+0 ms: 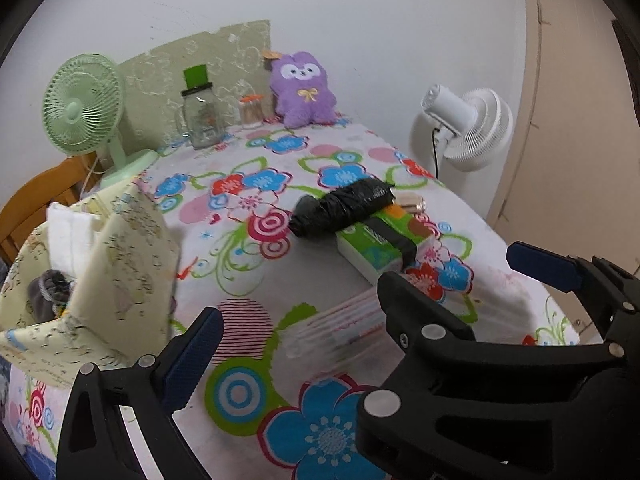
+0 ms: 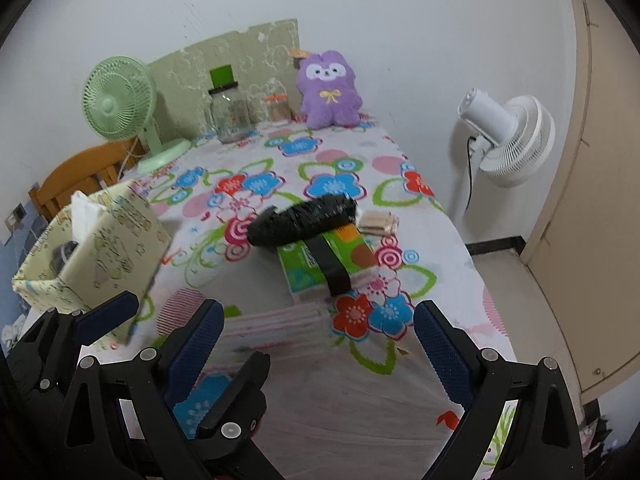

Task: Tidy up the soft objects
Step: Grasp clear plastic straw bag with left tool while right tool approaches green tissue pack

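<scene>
A cream fabric bin (image 1: 120, 264) stands at the table's left edge with white cloth and a grey item inside; it also shows in the right wrist view (image 2: 100, 248). A black wrapped roll (image 1: 340, 208) (image 2: 304, 220) lies on a green tissue pack (image 1: 380, 244) (image 2: 324, 264) mid-table. A clear striped pack (image 1: 344, 328) (image 2: 276, 328) lies near the front. A purple plush toy (image 1: 302, 88) (image 2: 329, 88) sits at the back. My left gripper (image 1: 360, 300) is open and empty above the striped pack. My right gripper (image 2: 320, 344) is open and empty; the left gripper's finger (image 2: 108, 316) shows beside the bin.
A green desk fan (image 1: 84, 108), a glass jar (image 1: 202, 120) and a small orange-lidded jar (image 1: 252, 110) stand at the back. A white floor fan (image 1: 468, 128) stands right of the table. A small beige packet (image 2: 378, 222) lies by the roll. A wooden chair (image 1: 36, 200) is left.
</scene>
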A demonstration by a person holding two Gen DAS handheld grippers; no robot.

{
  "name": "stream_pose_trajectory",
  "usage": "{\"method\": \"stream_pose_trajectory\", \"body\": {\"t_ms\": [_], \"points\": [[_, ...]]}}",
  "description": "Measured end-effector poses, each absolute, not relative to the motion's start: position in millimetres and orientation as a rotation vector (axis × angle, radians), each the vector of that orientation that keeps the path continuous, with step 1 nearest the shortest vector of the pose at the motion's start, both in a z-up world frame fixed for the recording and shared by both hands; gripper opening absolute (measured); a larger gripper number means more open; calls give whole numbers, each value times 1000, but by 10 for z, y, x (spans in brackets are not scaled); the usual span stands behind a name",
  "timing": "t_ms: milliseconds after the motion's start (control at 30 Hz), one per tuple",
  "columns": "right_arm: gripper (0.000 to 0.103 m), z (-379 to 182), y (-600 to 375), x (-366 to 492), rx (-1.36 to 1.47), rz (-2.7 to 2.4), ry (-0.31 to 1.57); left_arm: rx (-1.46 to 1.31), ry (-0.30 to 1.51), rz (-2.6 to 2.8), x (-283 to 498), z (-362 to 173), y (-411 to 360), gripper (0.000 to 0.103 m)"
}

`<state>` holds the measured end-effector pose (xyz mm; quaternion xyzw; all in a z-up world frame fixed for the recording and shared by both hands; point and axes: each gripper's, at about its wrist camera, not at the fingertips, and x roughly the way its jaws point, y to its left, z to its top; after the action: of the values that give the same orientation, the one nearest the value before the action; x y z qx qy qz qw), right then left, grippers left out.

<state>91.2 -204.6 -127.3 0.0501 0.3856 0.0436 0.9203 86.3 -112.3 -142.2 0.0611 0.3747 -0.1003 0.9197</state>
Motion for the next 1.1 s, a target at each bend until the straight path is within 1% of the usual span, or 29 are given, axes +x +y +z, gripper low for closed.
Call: {"method": "stream_pose_trajectory", "body": {"t_ms": [67, 133, 200, 467, 667, 733, 900, 967, 1033, 1100], "points": [[97, -1327, -2079, 945, 111, 82, 806, 132, 782, -220, 909, -1462, -1149, 100], [97, -1366, -2112, 977, 119, 75, 819, 137, 796, -241, 956, -1504, -1177, 93], [97, -1417, -2147, 1010, 121, 63, 833, 142, 820, -264, 1009, -1559, -1213, 89], [97, -1555, -2275, 1100, 150, 35, 872, 188, 835, -302, 1122, -1668, -1334, 89], [97, -1630, -2280, 1142, 138, 34, 901, 192, 910, -334, 1192, -1768, -1341, 87], [97, -1647, -2266, 1150, 134, 40, 907, 190, 919, -338, 1194, -1782, -1329, 76], [97, -1655, -2217, 1166, 124, 56, 913, 178, 913, -355, 1149, -1778, -1304, 65], [97, -1653, -2188, 1169, 116, 61, 912, 180, 908, -362, 1124, -1765, -1291, 60], [97, -1645, -2162, 1171, 113, 68, 911, 177, 904, -370, 1102, -1746, -1279, 51], [97, -1635, -2131, 1165, 115, 79, 910, 178, 900, -388, 1070, -1729, -1268, 46]]}}
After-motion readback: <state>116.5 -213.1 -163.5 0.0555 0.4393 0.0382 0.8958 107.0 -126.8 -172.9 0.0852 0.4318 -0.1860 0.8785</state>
